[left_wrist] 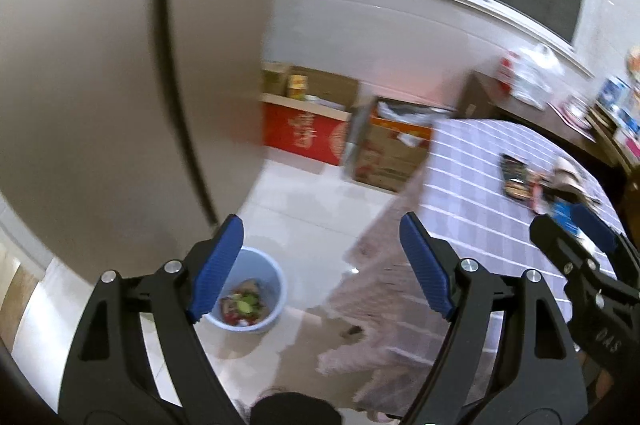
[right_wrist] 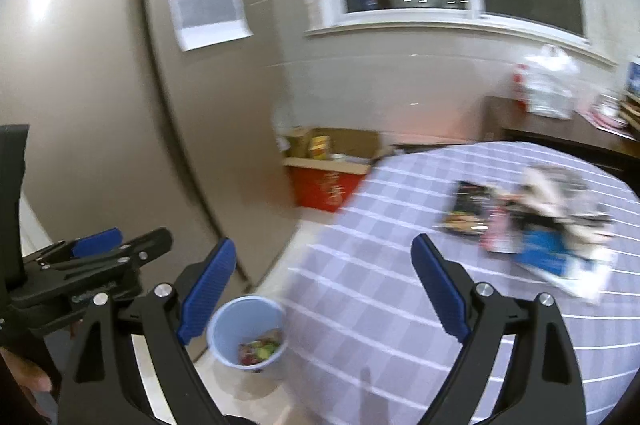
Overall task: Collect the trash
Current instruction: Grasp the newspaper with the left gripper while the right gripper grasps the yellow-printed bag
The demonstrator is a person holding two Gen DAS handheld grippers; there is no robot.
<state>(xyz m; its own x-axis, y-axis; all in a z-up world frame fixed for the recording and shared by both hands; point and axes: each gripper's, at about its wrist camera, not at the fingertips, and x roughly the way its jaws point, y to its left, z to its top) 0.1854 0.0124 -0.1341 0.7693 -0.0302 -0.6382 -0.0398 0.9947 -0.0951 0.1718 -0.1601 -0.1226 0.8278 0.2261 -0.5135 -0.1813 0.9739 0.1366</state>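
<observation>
Wrappers (right_wrist: 524,225) blurred, well beyond open right claw (right_wrist: 324,289).

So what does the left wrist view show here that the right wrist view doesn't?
Only the left wrist view shows the cloth's hanging edge down to the floor and a tall cardboard box behind the table.

Only the right wrist view shows part of a hand, at its lower left edge.

Both show the blue bin with trash in it, wrappers on the checked tablecloth, the red box and both open, empty grippers.
</observation>
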